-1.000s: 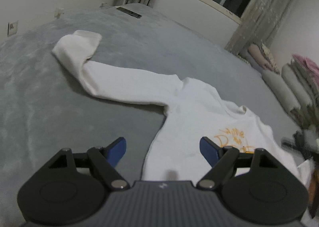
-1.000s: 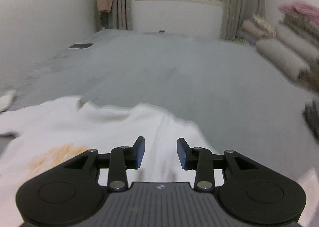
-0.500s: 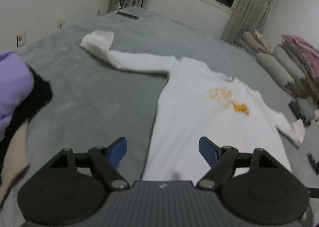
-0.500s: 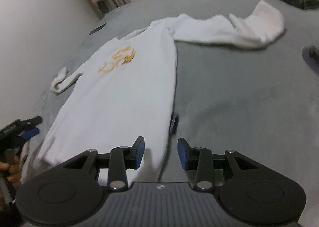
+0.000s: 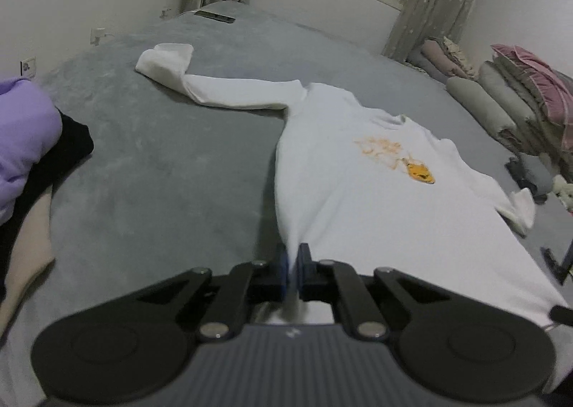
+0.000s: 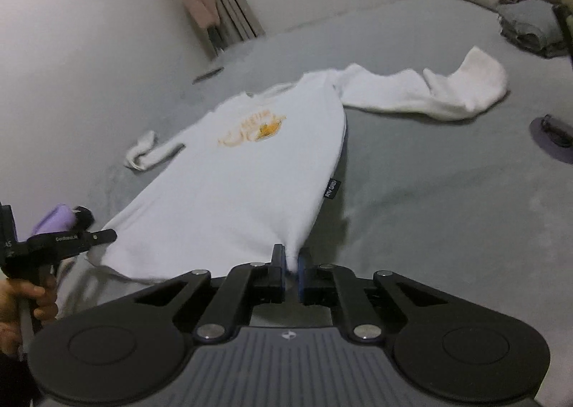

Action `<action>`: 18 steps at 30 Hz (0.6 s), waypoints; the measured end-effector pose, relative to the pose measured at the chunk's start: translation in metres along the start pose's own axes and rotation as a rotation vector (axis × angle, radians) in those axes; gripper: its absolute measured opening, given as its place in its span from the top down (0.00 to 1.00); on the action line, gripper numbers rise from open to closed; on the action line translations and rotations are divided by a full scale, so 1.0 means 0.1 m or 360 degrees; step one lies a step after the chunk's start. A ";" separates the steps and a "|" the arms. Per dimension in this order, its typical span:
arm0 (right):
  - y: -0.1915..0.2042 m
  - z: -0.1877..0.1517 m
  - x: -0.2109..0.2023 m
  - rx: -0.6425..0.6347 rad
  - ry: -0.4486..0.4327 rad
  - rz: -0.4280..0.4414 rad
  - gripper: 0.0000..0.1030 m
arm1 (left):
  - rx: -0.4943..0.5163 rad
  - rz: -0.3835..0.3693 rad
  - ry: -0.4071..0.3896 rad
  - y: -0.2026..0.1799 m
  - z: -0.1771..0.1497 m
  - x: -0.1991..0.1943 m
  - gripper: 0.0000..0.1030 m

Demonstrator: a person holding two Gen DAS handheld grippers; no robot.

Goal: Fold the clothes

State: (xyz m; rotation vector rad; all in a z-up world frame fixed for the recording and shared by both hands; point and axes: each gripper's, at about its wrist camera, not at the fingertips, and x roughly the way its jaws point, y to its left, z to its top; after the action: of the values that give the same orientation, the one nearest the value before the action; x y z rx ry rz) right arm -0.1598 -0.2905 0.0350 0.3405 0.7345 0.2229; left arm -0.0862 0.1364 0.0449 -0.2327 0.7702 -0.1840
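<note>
A white long-sleeved sweatshirt (image 5: 358, 188) with an orange print lies face up on the grey bed cover, sleeves spread to both sides. My left gripper (image 5: 293, 260) has just shut on the left corner of its hem, and the cloth bunches between the blue pads. In the right wrist view the same sweatshirt (image 6: 243, 178) runs away from me, and my right gripper (image 6: 291, 262) has just shut on the right hem corner. The left gripper (image 6: 61, 242) shows there at the far left, held by a hand.
A pile of purple, black and beige clothes (image 5: 25, 145) sits at the left edge of the grey bed (image 5: 161, 174). Rolled bedding and folded blankets (image 5: 508, 92) line the right side. A dark object (image 6: 551, 131) lies right of the sweatshirt.
Both grippers swung back from the chest to the hem and went from open to shut, each pinching a bottom corner. The sweatshirt now lies stretched out flat ahead of them.
</note>
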 end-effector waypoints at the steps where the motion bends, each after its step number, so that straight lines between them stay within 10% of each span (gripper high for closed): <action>1: 0.01 -0.02 0.00 -0.0011 0.0011 0.0006 0.93 | 0.0011 0.0021 -0.0001 -0.01 -0.01 0.00 0.96; 8: -0.08 -0.16 0.27 -0.0005 0.0125 -0.0045 0.88 | -0.0014 0.0131 0.0059 0.04 -0.02 0.12 0.87; 18: -0.52 0.41 0.26 0.0078 -0.0145 -0.0376 0.67 | 0.0048 0.0098 -0.0047 -0.22 0.39 0.22 0.74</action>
State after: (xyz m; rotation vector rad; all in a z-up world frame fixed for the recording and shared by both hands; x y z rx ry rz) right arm -0.1092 -0.3394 0.0279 0.3050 0.6845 -0.0338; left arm -0.0450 0.1152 0.0630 -0.1827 0.7439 -0.1334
